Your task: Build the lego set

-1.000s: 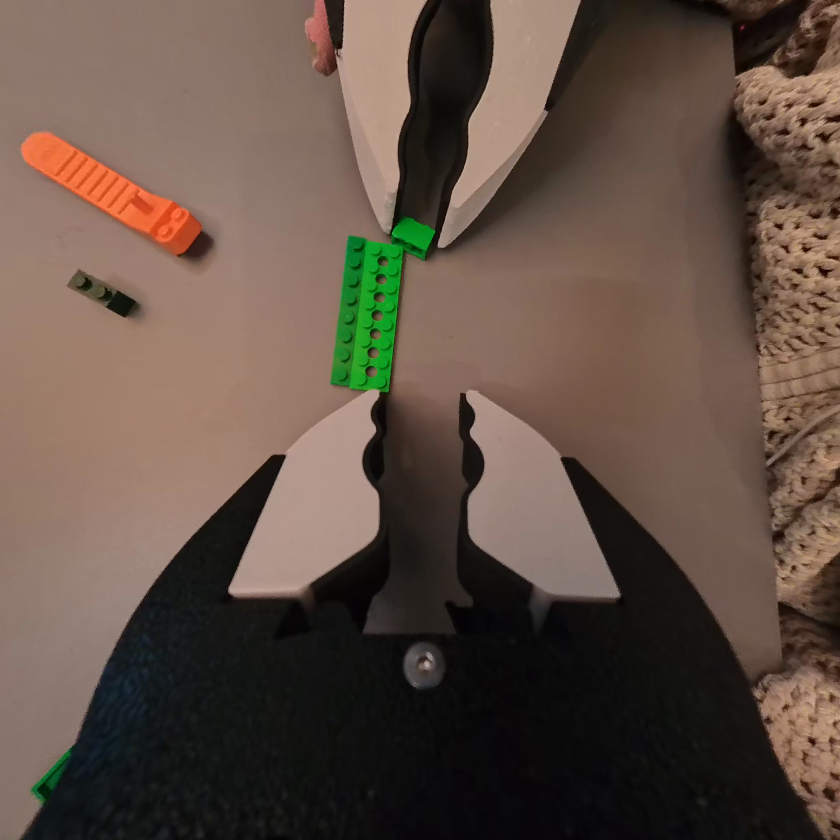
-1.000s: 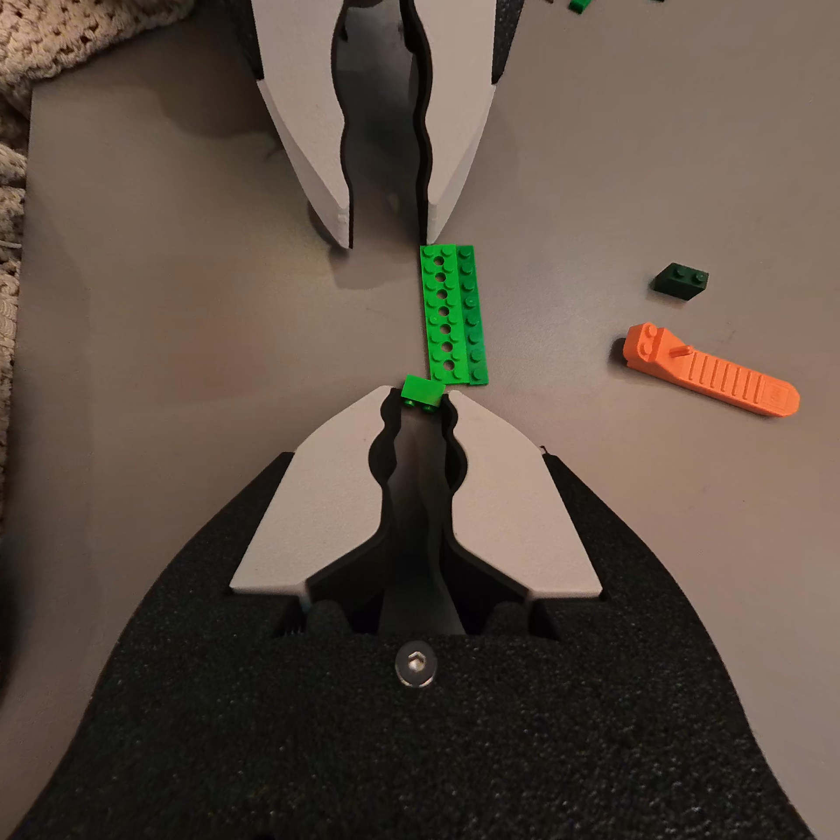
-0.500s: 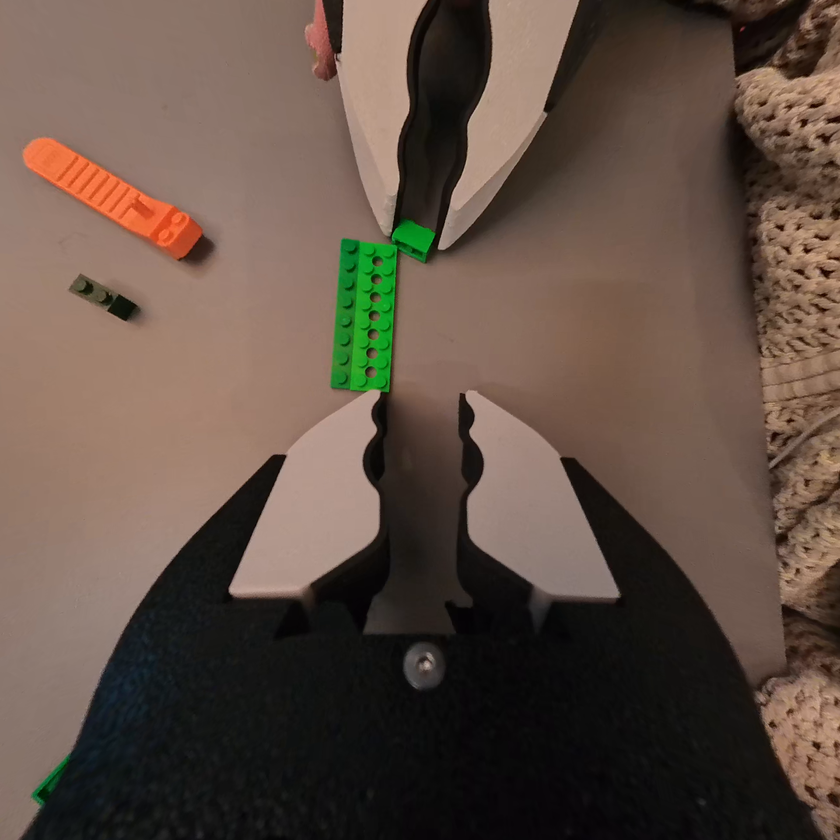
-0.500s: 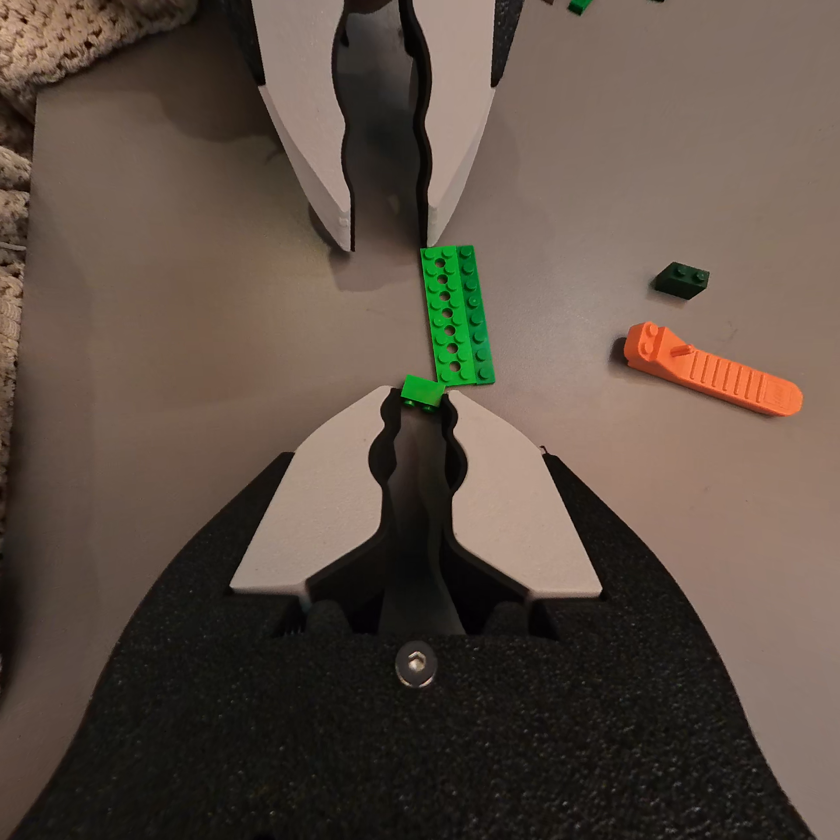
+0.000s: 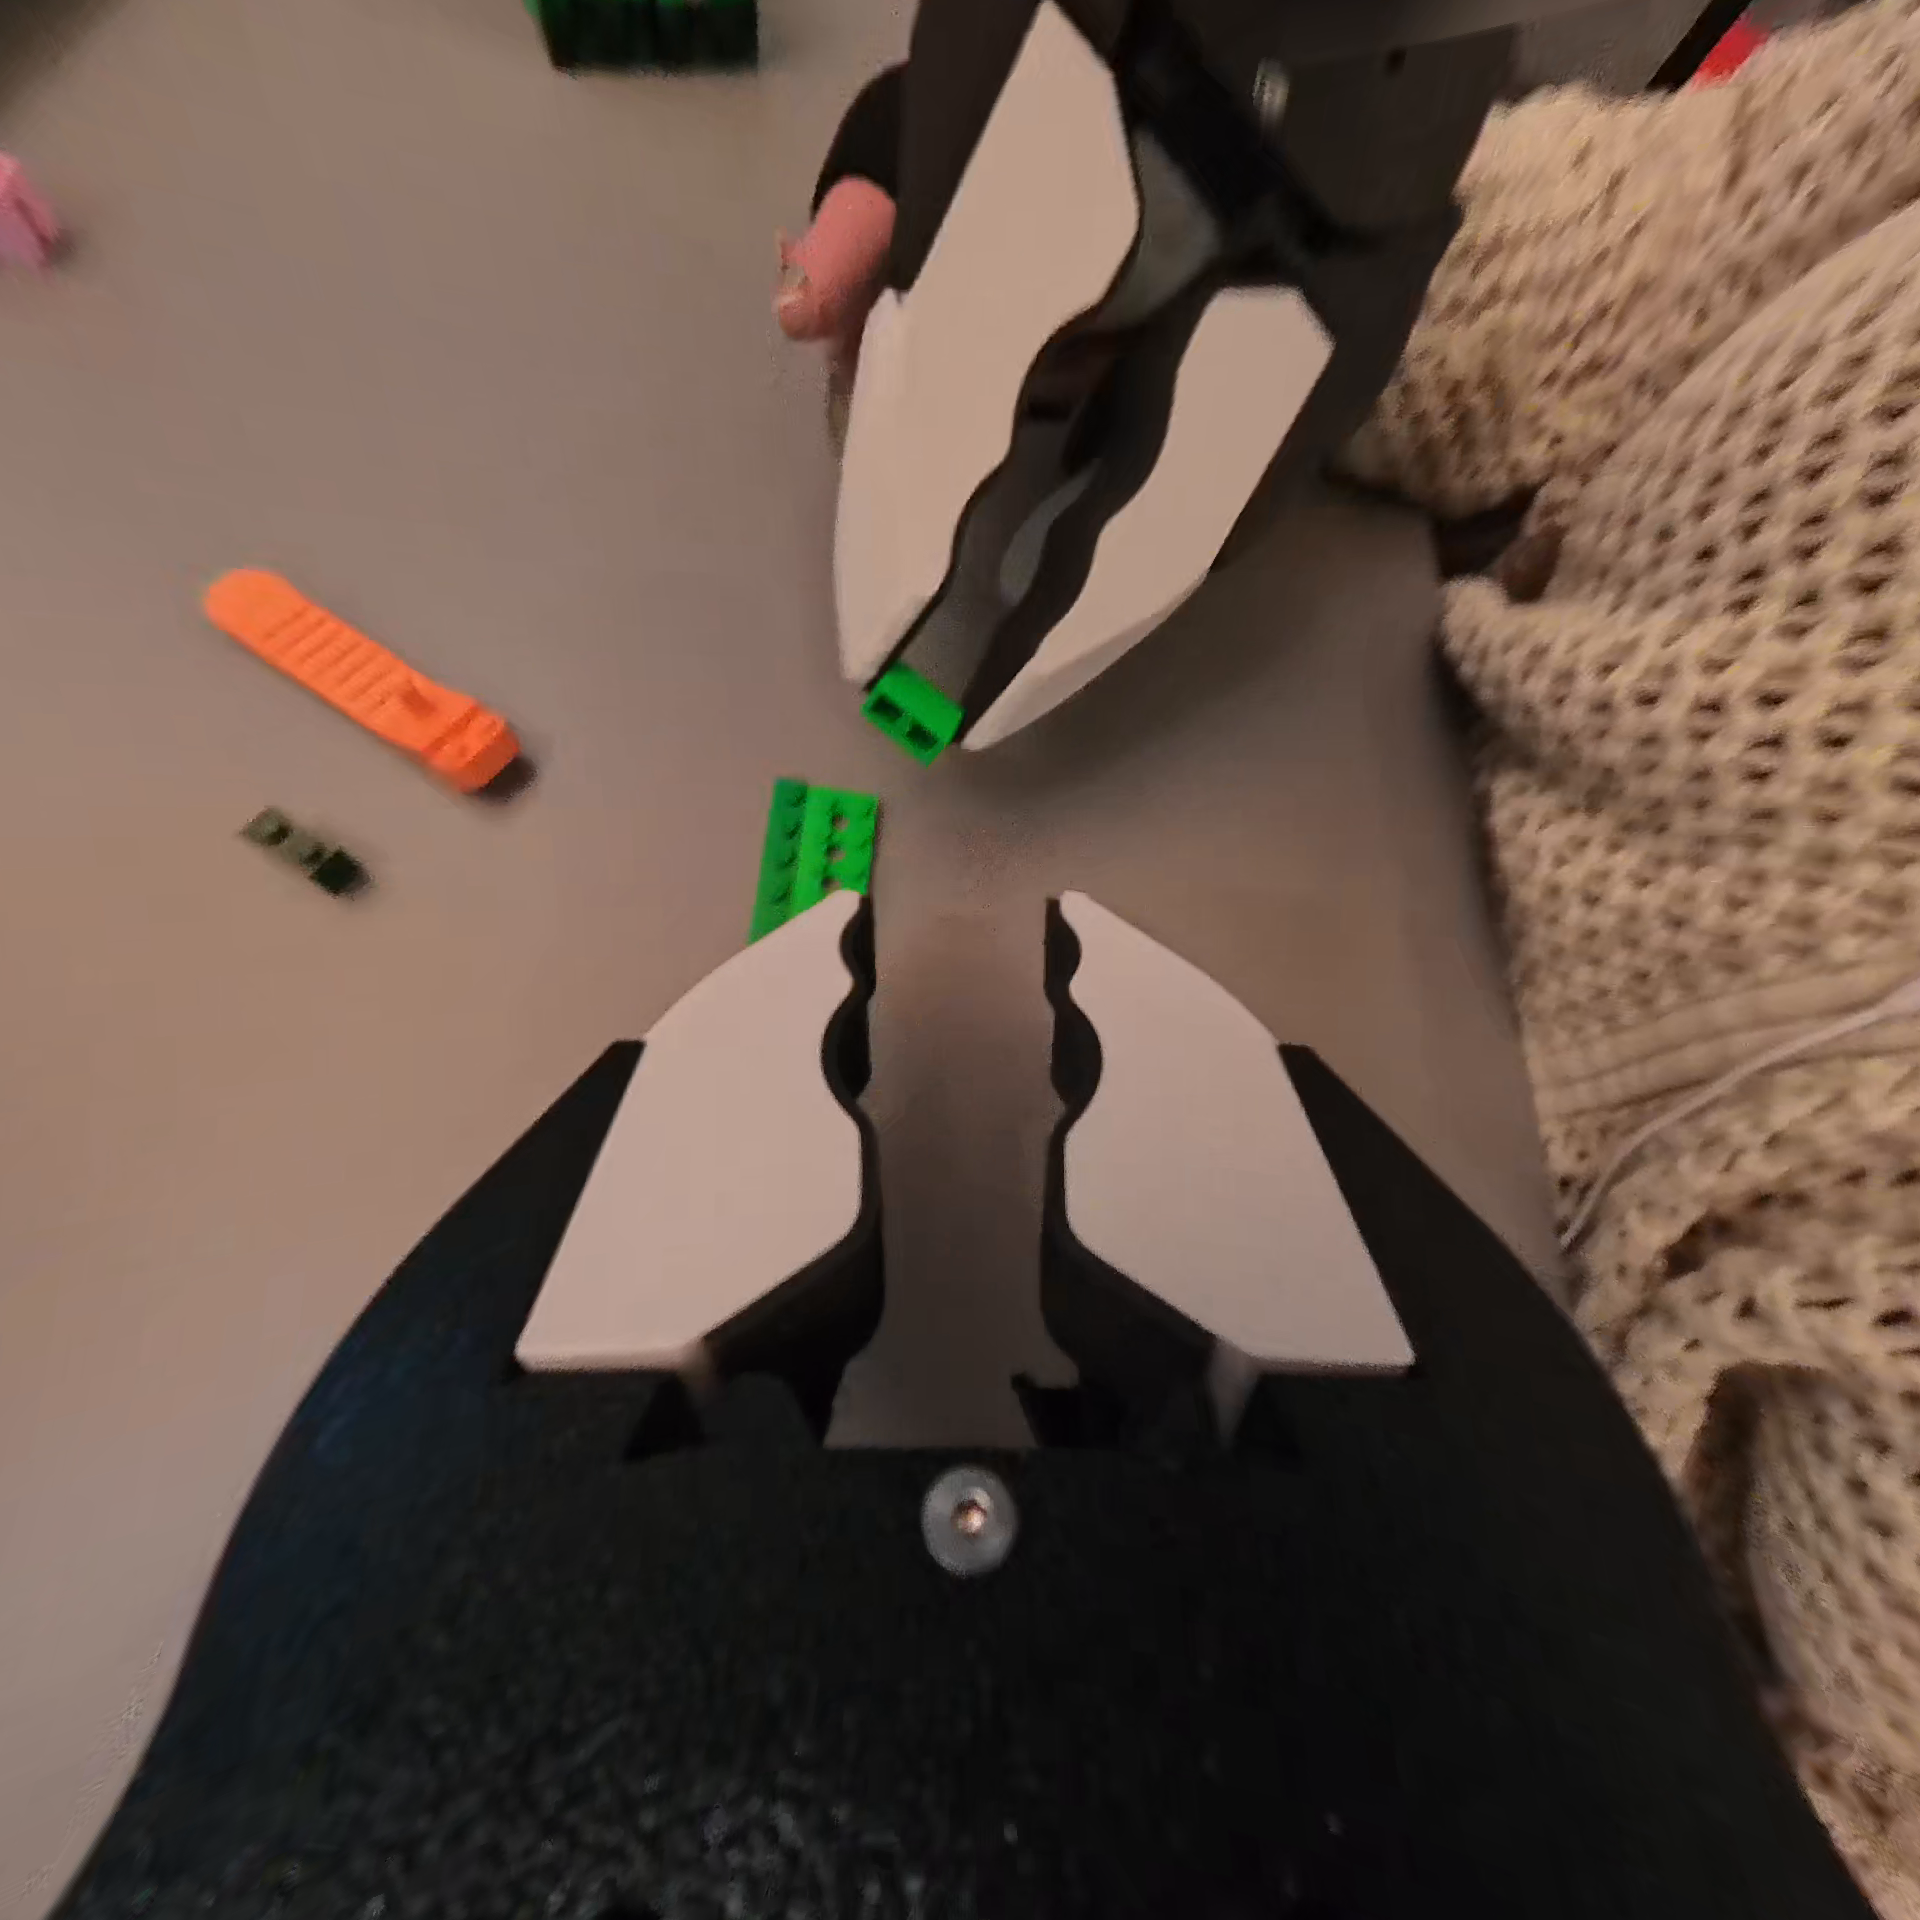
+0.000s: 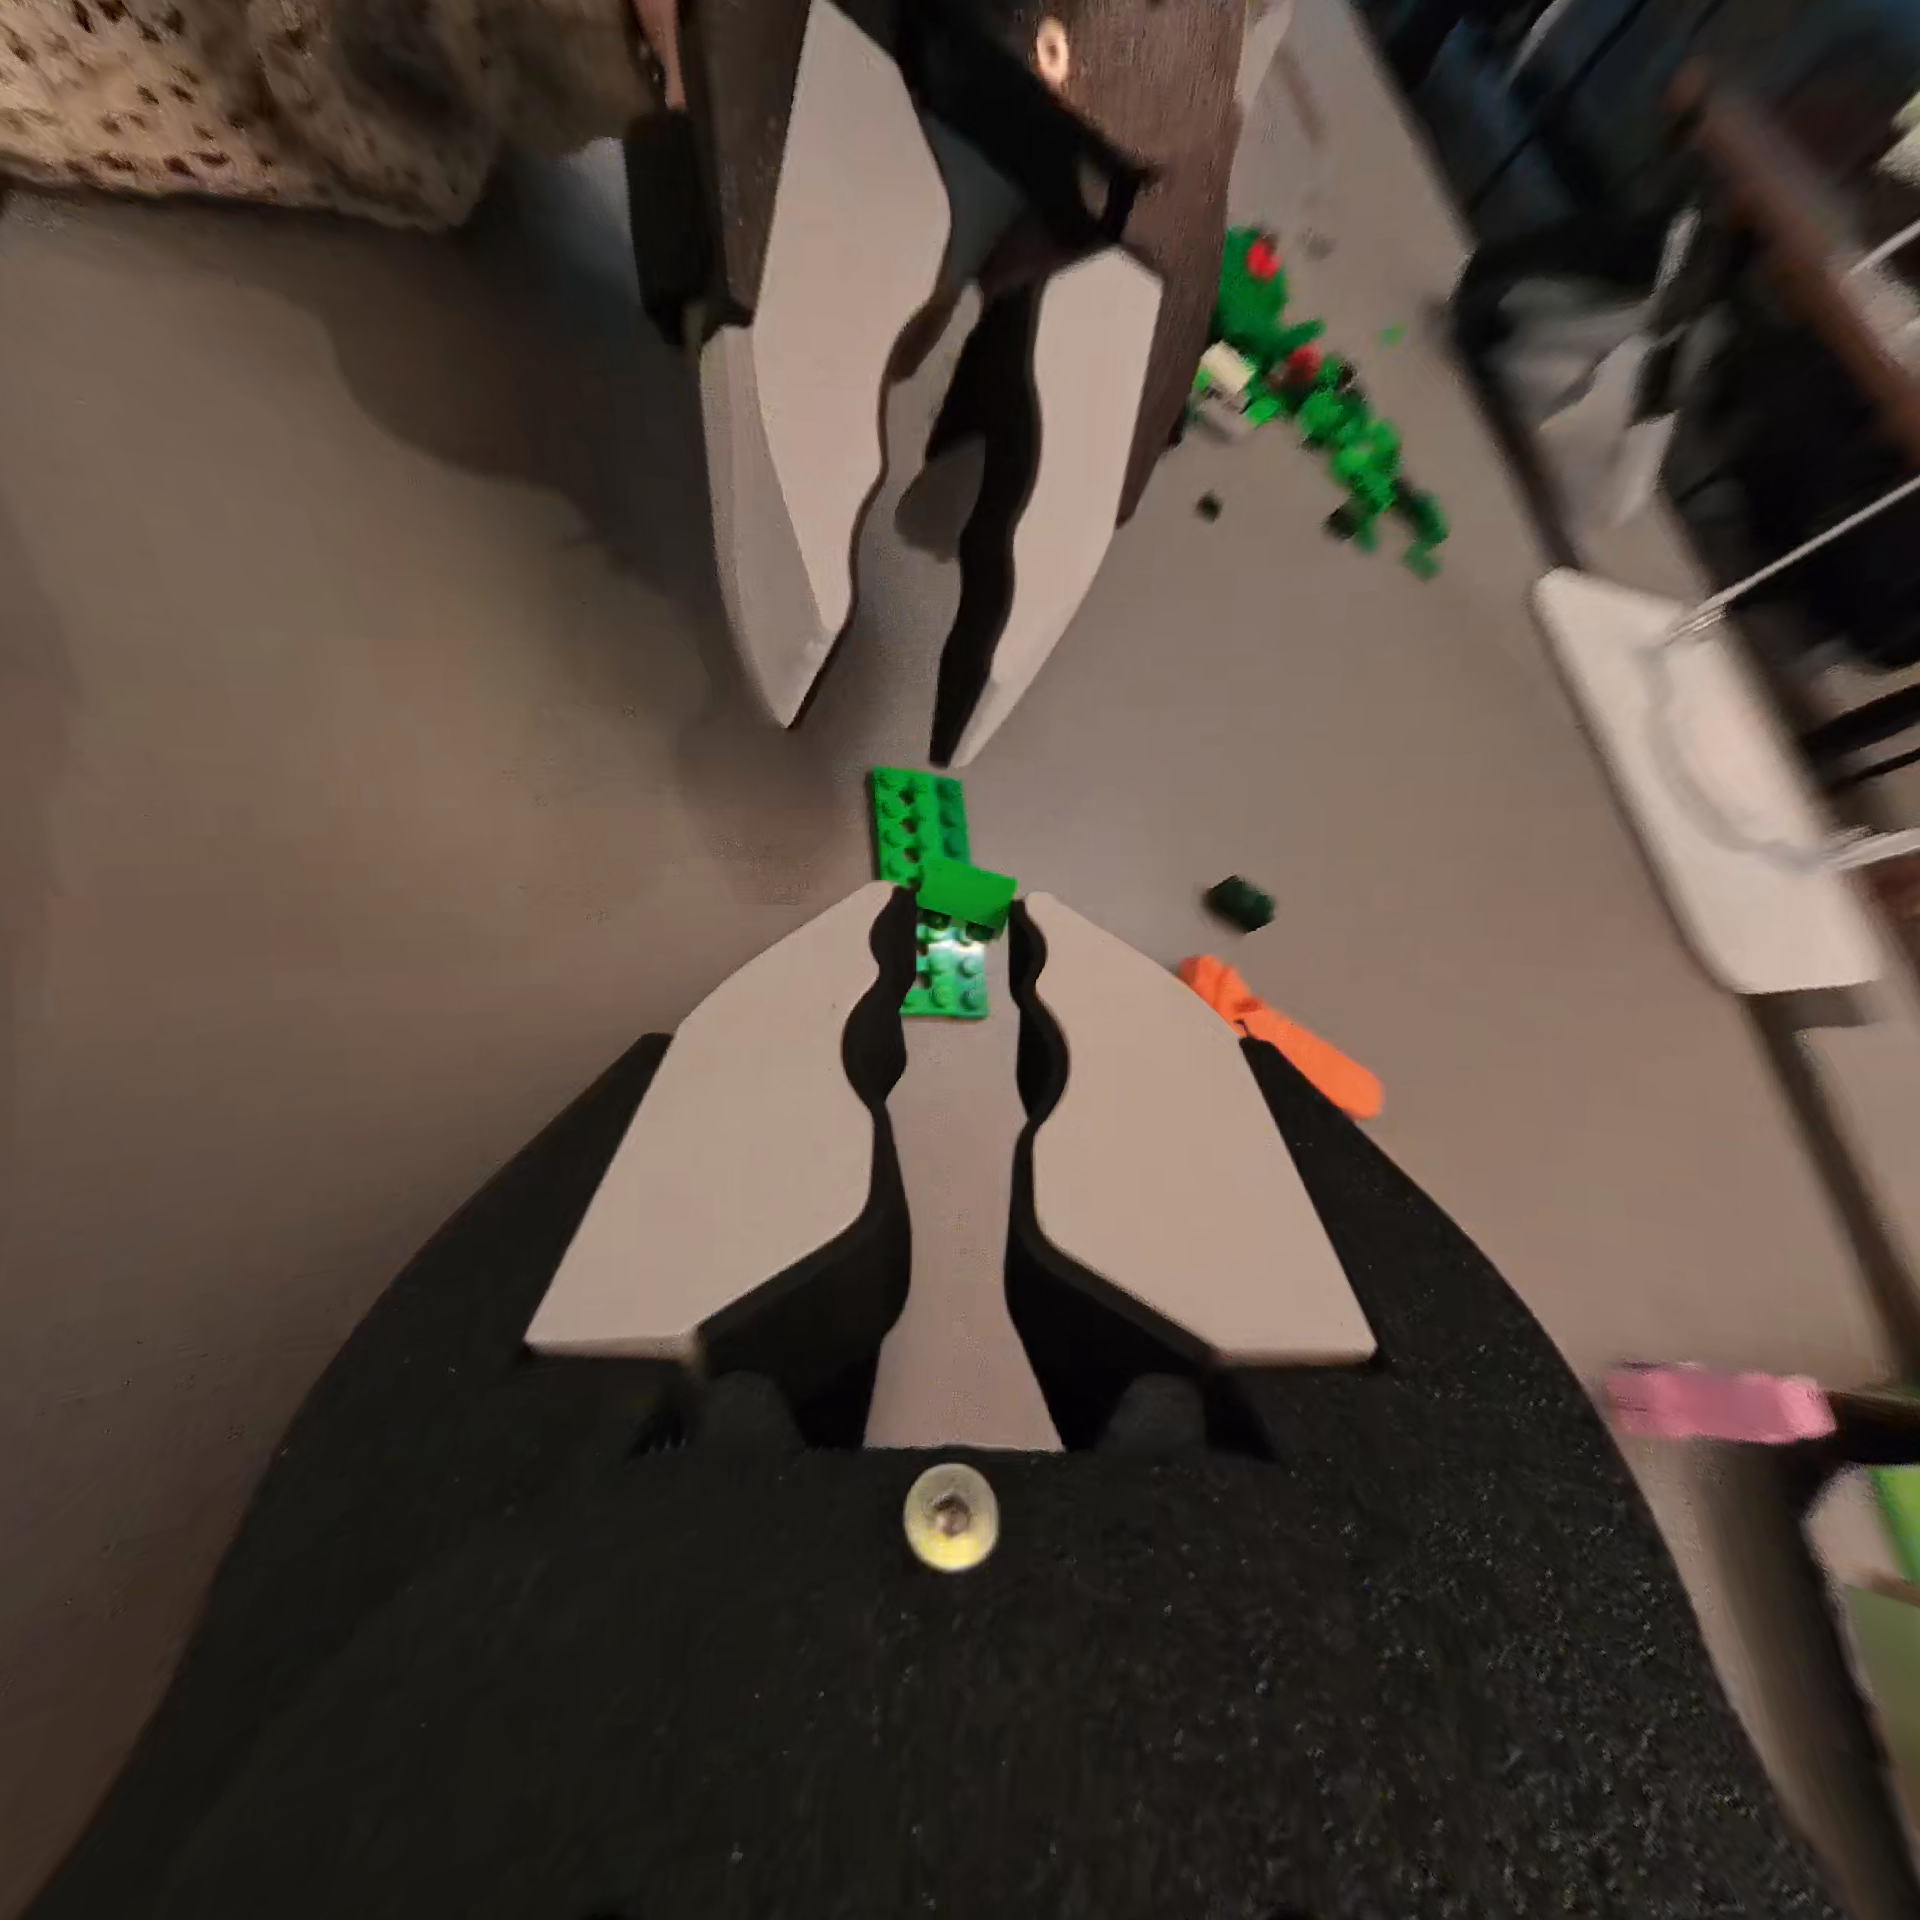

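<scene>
In the left wrist view, the left hand-held gripper (image 5: pixel 958 914) is held wide and empty. The green plate (image 5: pixel 821 857) is seen just ahead of its left fingertip, long axis running away from it.

In the right wrist view, a small green brick (image 6: pixel 966 896) is pinched in the right hand-held gripper (image 6: pixel 961 906), directly above the plate's middle on the tabletop (image 6: pixel 364 727); this gripper is judged nearer.

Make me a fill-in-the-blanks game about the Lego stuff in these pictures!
1. The right gripper pinches a small bright ____ brick.
2. The left gripper has its jaws ____ and holds nothing.
3. The brick separator lying on the table is coloured ____.
4. The long green plate lies on the ____.

Missing words: green; open; orange; table
</scene>
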`<control>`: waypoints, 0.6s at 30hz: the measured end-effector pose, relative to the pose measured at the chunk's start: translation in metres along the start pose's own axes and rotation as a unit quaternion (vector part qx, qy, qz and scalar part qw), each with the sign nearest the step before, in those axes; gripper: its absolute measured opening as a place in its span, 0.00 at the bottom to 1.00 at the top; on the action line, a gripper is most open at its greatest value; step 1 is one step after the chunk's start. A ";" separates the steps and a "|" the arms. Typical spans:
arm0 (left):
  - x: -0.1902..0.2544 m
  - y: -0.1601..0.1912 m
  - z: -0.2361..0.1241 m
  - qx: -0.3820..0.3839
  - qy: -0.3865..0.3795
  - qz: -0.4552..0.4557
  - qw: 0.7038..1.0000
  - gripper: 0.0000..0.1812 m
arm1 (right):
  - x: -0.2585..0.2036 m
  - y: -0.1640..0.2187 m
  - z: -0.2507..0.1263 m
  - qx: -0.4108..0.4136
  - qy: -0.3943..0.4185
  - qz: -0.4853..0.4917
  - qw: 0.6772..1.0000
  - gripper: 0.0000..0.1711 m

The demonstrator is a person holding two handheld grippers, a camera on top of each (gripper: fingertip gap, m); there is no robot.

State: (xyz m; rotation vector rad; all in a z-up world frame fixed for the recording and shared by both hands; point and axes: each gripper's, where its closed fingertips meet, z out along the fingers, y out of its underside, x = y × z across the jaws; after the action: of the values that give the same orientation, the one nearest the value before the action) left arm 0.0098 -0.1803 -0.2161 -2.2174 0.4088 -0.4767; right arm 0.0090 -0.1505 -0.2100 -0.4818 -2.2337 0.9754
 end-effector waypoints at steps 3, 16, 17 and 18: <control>0.006 -0.021 0.003 0.061 0.024 -0.038 0.997 0.18 | 0.005 -0.009 -0.004 0.016 0.049 -0.063 0.997 0.10; -0.001 -0.043 -0.002 0.160 0.063 -0.148 0.974 0.13 | 0.006 -0.023 -0.009 0.037 0.107 -0.142 0.983 0.10; -0.001 -0.042 0.000 0.157 0.063 -0.148 0.974 0.13 | 0.006 -0.024 -0.009 0.037 0.107 -0.143 0.983 0.10; -0.001 -0.041 0.001 0.154 0.061 -0.148 0.975 0.11 | 0.006 -0.024 -0.009 0.036 0.108 -0.144 0.983 0.10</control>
State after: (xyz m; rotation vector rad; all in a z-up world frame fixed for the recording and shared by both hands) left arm 0.0148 -0.1539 -0.1853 -1.9566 0.0577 -0.7837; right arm 0.0089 -0.1586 -0.1852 -0.2108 -1.9975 0.8085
